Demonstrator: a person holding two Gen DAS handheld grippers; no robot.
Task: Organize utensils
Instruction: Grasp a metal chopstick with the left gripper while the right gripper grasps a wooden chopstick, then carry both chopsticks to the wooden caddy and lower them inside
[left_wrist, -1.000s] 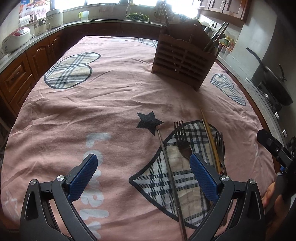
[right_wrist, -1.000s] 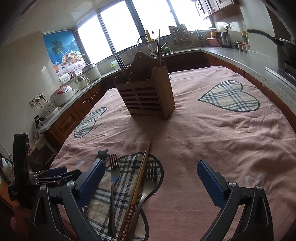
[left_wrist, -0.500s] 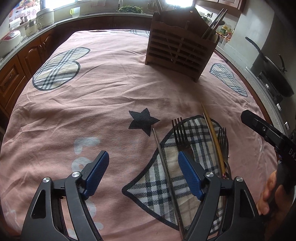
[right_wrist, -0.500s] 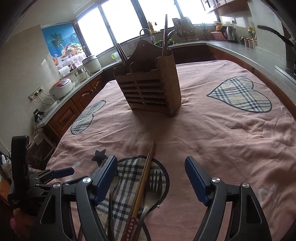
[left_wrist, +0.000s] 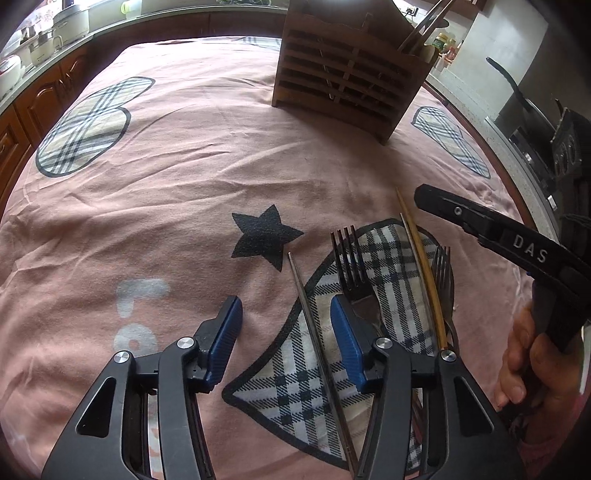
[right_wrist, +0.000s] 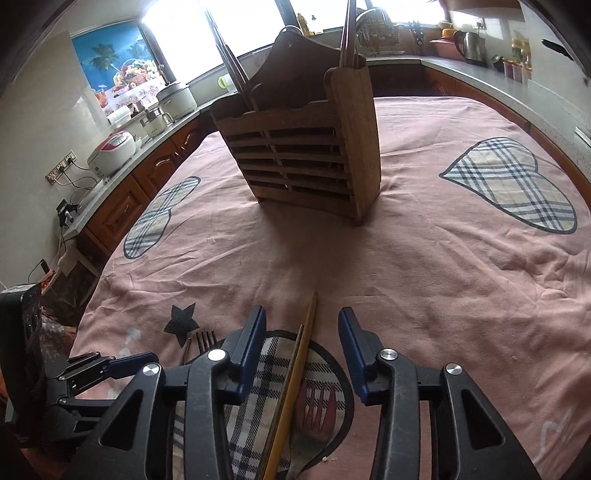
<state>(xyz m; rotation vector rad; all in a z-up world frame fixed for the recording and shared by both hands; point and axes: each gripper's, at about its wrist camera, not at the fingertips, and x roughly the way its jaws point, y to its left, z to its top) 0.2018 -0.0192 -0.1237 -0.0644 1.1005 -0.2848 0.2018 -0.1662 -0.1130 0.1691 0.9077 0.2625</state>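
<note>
left tool (left_wrist: 286, 334): closing, steel chopstick (left_wrist: 314, 332) between pads, not pressed | right tool (right_wrist: 302, 352): closing around wooden chopsticks (right_wrist: 295, 373), near on surface | thin, stiff, light, slippery; I take mid-shaft

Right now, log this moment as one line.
left gripper: closing over metal chopstick | right gripper: closing over wooden chopsticks | holder: upright

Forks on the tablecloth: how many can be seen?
2. One fork lies on the plaid heart patch, beside the left gripper's right finger. The other fork lies right of the wooden chopsticks. More may be hidden under the grippers.
</note>
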